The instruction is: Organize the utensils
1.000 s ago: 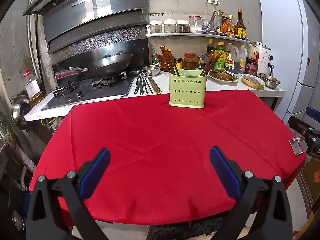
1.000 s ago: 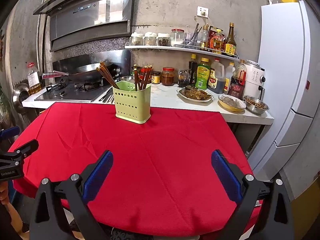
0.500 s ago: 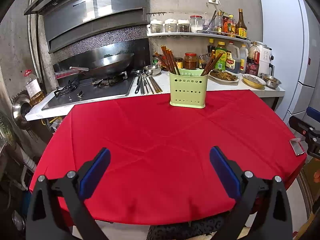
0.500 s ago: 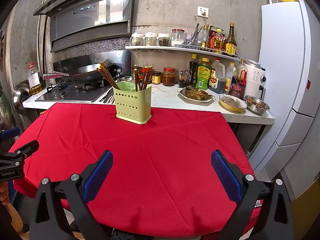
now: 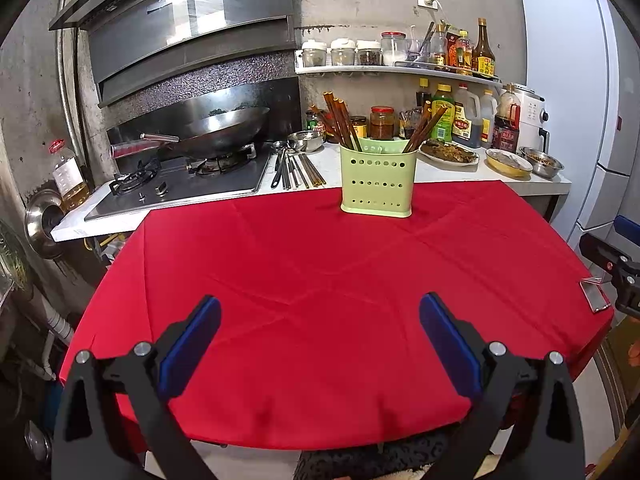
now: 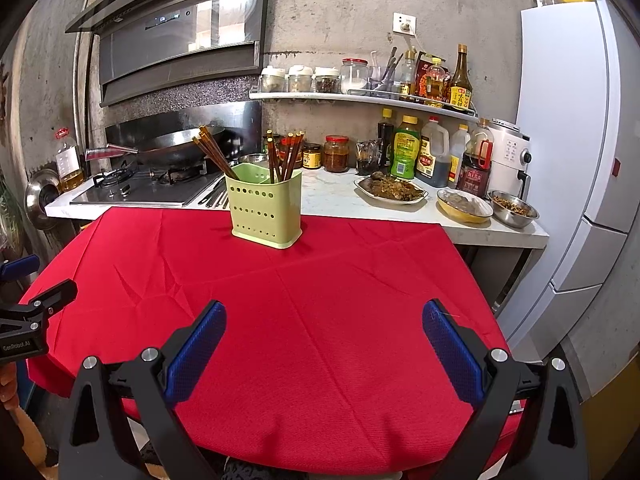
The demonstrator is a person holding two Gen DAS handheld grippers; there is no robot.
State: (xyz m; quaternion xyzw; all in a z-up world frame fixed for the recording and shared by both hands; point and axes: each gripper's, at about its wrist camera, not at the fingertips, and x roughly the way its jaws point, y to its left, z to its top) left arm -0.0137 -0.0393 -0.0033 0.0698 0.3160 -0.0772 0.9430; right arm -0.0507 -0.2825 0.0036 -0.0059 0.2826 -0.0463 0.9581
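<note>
A green perforated utensil holder (image 5: pixel 376 182) stands at the far edge of the red table (image 5: pixel 320 288), with brown chopsticks (image 5: pixel 340 124) leaning in its compartments. It also shows in the right wrist view (image 6: pixel 264 210) with its chopsticks (image 6: pixel 284 158). More utensils, spoons and chopsticks (image 5: pixel 294 166), lie on the counter beside the stove. My left gripper (image 5: pixel 320 336) is open and empty over the table's near edge. My right gripper (image 6: pixel 324 340) is open and empty, also near the front edge.
A stove with a wok (image 5: pixel 216 132) is at back left. Food dishes (image 6: pixel 390 190), bowls and bottles (image 6: pixel 404 148) crowd the counter. A fridge (image 6: pixel 568 140) stands at right. A phone (image 5: pixel 594 296) lies on the table's right edge.
Both views have shifted slightly; the holder sits a touch lower and closer in frame. Both grippers stay open.
</note>
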